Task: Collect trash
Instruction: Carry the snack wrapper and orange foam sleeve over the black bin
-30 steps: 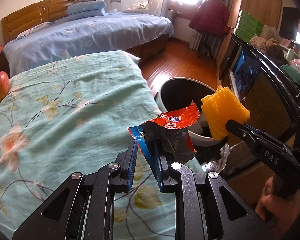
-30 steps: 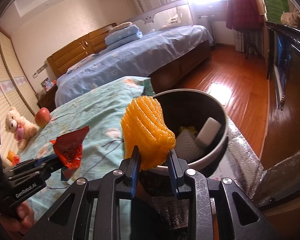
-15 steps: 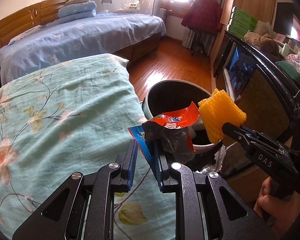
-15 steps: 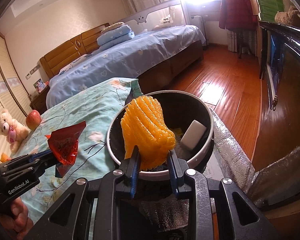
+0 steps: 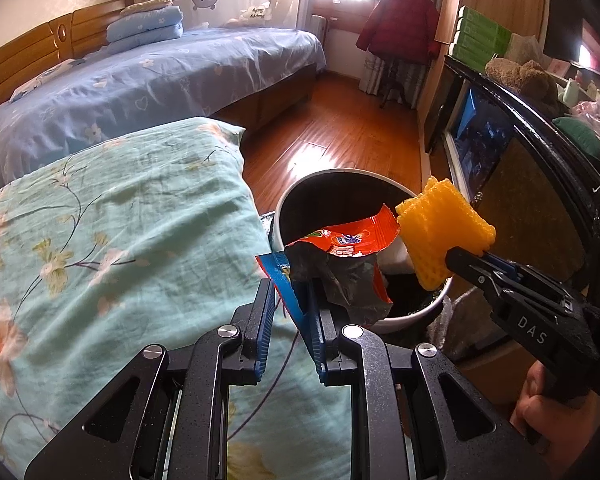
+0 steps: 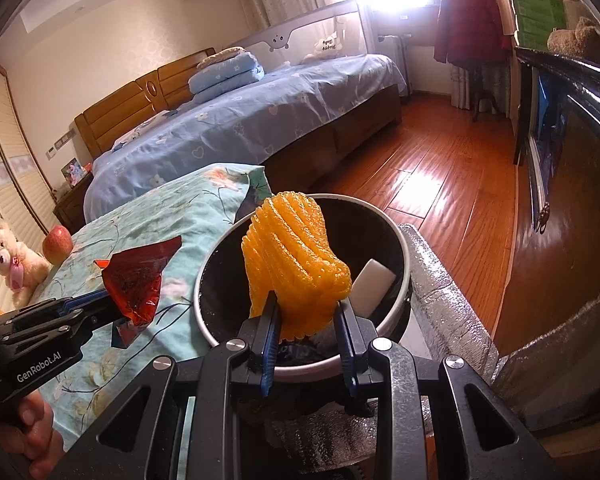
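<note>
Left gripper [image 5: 290, 300] pinching a torn red snack wrapper [image 5: 342, 258]; right gripper [image 6: 306, 322] clamping orange foam fruit netting [image 6: 294, 264]. Both poised over the black-lined trash bin [image 6: 404, 300], netting at its 12 o'clock. Likely risk: light wrapper drifting onto the floral quilt [image 5: 120, 220] if dropped near the rim.

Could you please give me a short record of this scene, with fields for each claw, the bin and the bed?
left claw: shut on red snack wrapper, at the bin's near rim
right claw: shut on orange foam net, above the bin
trash bin: round, white rim, dark inside, open
bin contents: white foam block
floral bedspread: beside the bin
also on bed: apple, teddy bear
</note>
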Available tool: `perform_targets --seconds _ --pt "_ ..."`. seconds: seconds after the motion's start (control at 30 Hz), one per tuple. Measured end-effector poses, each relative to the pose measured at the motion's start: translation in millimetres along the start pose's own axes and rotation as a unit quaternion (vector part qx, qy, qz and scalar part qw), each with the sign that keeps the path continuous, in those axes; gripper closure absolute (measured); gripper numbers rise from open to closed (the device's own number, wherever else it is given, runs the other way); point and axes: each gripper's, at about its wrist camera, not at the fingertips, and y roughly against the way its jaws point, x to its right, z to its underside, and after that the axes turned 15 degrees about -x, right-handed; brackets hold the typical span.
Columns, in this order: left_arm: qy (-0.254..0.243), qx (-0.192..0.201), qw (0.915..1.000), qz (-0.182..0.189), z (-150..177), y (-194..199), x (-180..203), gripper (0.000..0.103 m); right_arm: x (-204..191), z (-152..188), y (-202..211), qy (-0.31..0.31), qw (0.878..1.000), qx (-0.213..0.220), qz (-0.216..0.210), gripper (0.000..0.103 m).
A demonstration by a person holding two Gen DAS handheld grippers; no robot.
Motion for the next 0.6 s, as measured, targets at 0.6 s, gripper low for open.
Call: perform_targets --seconds 0.6 --pt "-0.02 0.002 0.9997 -0.013 -17.8 -4.8 20.3 0.087 7.4 -12.9 -3.8 0.003 1.0 -0.002 0.002 0.076"
